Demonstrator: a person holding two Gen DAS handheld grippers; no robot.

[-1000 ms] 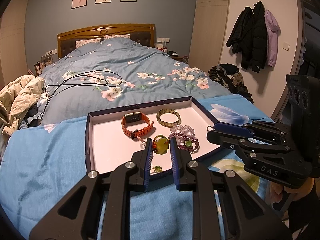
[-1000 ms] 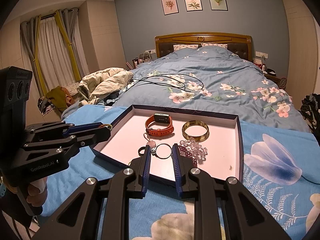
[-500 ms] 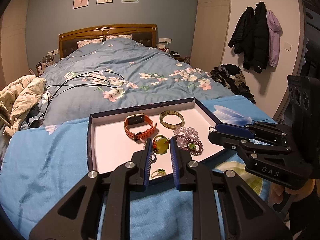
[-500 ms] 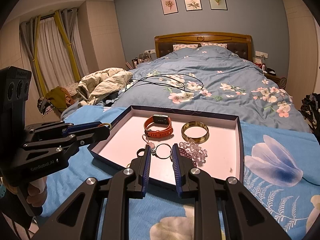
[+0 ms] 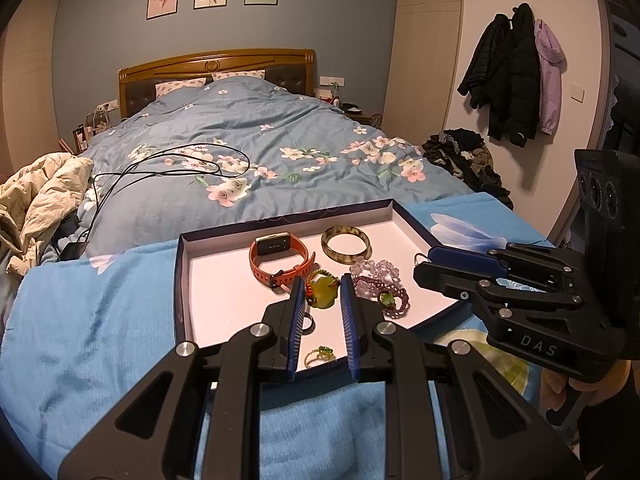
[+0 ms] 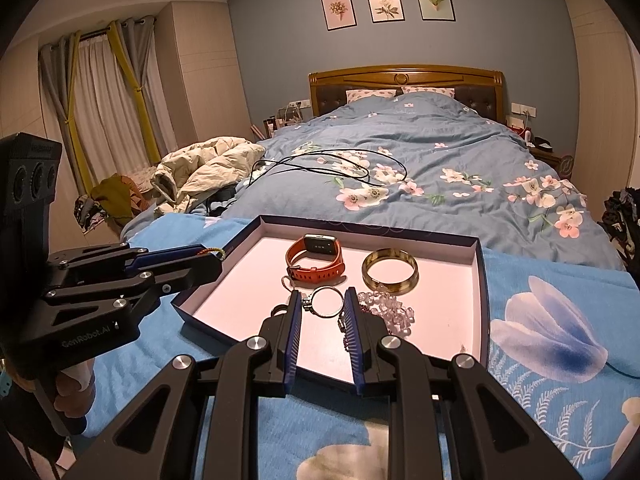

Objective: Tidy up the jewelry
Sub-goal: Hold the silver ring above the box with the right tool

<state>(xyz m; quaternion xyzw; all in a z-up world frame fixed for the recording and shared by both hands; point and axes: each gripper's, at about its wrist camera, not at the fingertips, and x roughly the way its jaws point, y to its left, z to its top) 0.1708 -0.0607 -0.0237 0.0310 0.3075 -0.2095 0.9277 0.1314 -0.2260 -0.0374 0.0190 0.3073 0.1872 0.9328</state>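
Note:
A shallow navy box with a white floor (image 5: 224, 280) (image 6: 478, 276) lies on a light blue blanket. In it are an orange smartwatch (image 5: 280, 258) (image 6: 316, 260), a bangle (image 5: 346, 240) (image 6: 390, 272), pale and purple bead bracelets (image 5: 378, 280) (image 6: 390, 312) and a small green ring (image 5: 320, 354). My left gripper (image 5: 320, 294) is shut on a yellow-green jade pendant (image 5: 322, 294). My right gripper (image 6: 324, 302) is shut on a thin silver ring (image 6: 326, 302). Both hover over the box's near edge.
Beyond the box is a bed with a blue floral duvet (image 5: 256, 148) and a black cable (image 5: 172, 164). A cream jacket (image 5: 40, 196) lies at the left. Coats (image 5: 516, 76) hang on the right wall above a clothes pile (image 5: 464, 156).
Both grippers have shifted slightly relative to the box, which now sits a little further right and lower in the left wrist view. Their grips are unchanged.

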